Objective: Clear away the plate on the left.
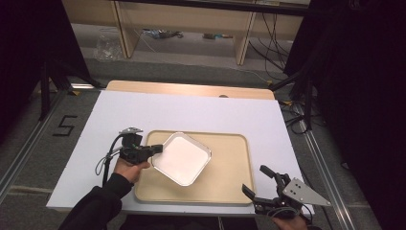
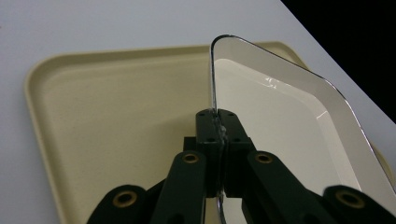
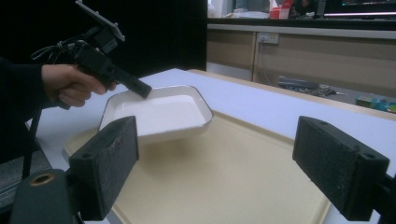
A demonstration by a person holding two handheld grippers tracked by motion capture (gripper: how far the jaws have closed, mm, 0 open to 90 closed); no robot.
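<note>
A white square dish (image 1: 182,157) with a dark rim hangs a little above the beige tray (image 1: 230,184), held by its left rim. My left gripper (image 1: 157,149) is shut on that rim; the left gripper view has both jaws pinching the dish edge (image 2: 215,119), with the dish (image 2: 280,121) standing on edge to the right. In the right gripper view the dish (image 3: 159,114) floats over the tray (image 3: 224,172), shadow beneath it. My right gripper (image 1: 254,181) stands open near the tray's front right corner, with nothing between its pads (image 3: 114,154).
The tray lies on a white sheet (image 1: 215,108) that covers a wooden table. A black "5" mark (image 1: 64,125) is on the floor at the left. Shelving and cables stand beyond the far edge, with metal rails along both sides.
</note>
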